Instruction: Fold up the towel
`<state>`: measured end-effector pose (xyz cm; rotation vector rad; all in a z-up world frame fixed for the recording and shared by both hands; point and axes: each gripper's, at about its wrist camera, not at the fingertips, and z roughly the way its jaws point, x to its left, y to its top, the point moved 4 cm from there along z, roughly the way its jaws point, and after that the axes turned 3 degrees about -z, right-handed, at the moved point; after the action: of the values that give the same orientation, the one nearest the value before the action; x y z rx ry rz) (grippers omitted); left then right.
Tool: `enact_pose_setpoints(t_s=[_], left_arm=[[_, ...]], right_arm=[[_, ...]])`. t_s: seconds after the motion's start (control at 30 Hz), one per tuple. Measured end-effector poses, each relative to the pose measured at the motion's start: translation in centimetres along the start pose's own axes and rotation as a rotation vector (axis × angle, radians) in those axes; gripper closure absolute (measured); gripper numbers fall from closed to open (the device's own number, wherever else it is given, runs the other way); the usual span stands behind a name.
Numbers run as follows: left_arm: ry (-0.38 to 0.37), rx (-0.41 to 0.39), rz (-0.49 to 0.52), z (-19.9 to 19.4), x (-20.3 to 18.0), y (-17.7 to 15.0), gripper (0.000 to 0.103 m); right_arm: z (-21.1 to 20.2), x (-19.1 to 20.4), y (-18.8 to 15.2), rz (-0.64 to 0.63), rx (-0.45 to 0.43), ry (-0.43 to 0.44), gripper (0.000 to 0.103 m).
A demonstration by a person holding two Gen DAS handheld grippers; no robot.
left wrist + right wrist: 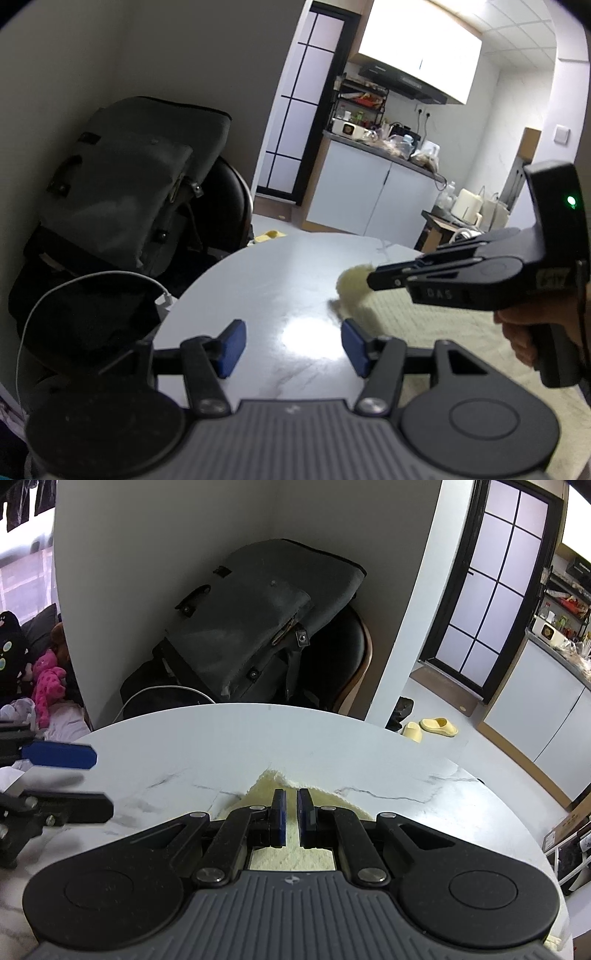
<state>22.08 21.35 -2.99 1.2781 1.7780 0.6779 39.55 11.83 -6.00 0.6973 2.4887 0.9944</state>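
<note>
Left wrist view showed the right gripper [373, 278] pinching a corner of the pale yellow towel [424, 317], lifted off the white table [258, 280], while the left gripper [291, 345] hung beside it, jaws spread and empty. A fold seemed under way; next, that corner probably needed carrying across onto the spread cloth.

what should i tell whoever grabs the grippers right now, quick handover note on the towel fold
Right gripper: shut on a corner of the pale yellow towel, held just above the white marble table.
Left gripper: open, empty, over bare tabletop just left of the towel.
Towel: most of it lies flat on the table's right side, one corner lifted.
Done: corner picked up.
Left: carry that corner across, lay it down and finish the fold; the left gripper can likely take another edge.
</note>
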Motion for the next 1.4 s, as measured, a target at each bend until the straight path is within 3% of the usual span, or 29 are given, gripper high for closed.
enact_pose_setpoints(t_s=[0.43,0.57,0.6,0.9,1.4], left_arm=[[-0.027,0.013,-0.014,0.5,0.3,-0.1,0.042],[-0.029,0.016,-0.011,0.6,0.1,-0.1,0.042],[-0.027,0.016,-0.009,0.6,0.0,-0.1,0.042],[-0.037,0.02,0.028,0.4,-1.5,-0.2,0.042],[-0.098,0.039,0.138,-0.5,-6.4,-1.3,0.041]], right_arm=[[2.3,-0.4,0.2,0.031,0.026,-0.001,0.092],[1.4,-0.5,0.2,0.04,0.017,0.007,0.064],[1.1,-0.5,0.1,0.039,0.013,0.008,0.063],[-2.7,-1.1,-1.2,0.033,0.02,-0.019,0.062],[-11.7,-3.1,-7.4,0.103,0.031,-0.103,0.061]])
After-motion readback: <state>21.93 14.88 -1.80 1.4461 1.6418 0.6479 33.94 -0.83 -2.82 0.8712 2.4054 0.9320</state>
